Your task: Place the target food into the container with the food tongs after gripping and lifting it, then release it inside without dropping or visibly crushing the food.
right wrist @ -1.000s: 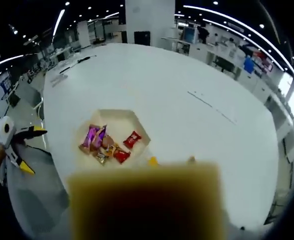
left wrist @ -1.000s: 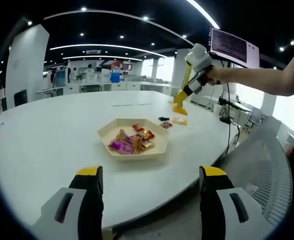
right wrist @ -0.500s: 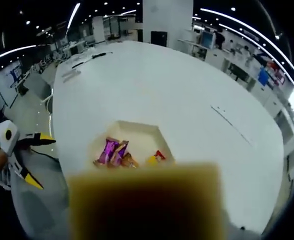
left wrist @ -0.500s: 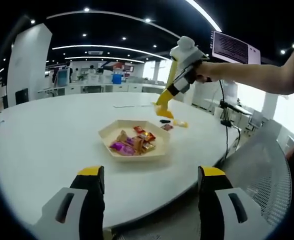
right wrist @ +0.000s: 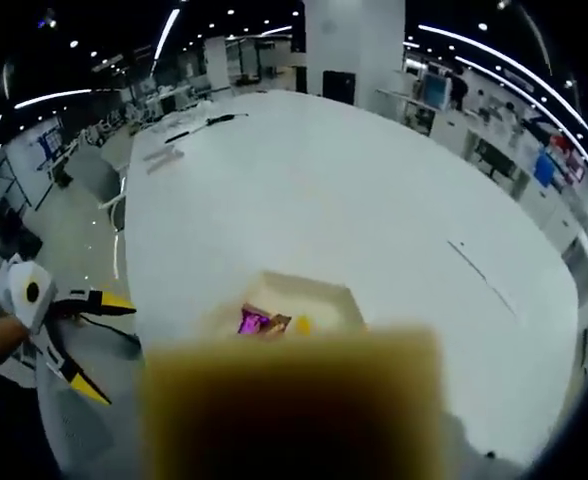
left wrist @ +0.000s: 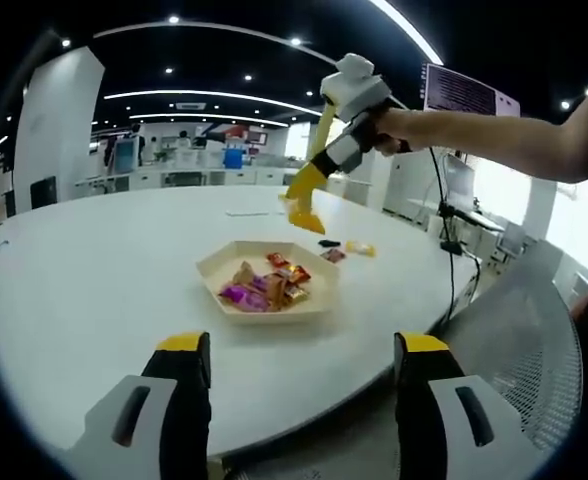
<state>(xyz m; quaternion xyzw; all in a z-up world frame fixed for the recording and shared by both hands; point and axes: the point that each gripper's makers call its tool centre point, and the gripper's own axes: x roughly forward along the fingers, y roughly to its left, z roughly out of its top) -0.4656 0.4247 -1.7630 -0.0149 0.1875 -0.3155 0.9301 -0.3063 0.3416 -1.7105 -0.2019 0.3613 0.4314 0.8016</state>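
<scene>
Spanning open-plan office, white table (left wrist: 94,270) w/ snack tray (left wrist: 264,282)

Yellow food tongs (left wrist: 306,196) hang above the hexagonal container (left wrist: 267,281); perhaps gripping a yellow snack.

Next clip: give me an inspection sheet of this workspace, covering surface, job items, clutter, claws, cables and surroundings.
Surface: white round table, mostly bare.
Job's things: cream hexagonal tray with wrapped snacks; yellow tongs above the tray with a yellow snack at the tip.
Clutter: loose snacks on the table beyond the tray.
Claws: left claw open, low at the table's near edge; right claw holds the tongs, jaw state unclear.
Cables: black cable hanging past the table's far edge.
Surroundings: open office with desks, a wall screen, a mesh chair.
</scene>
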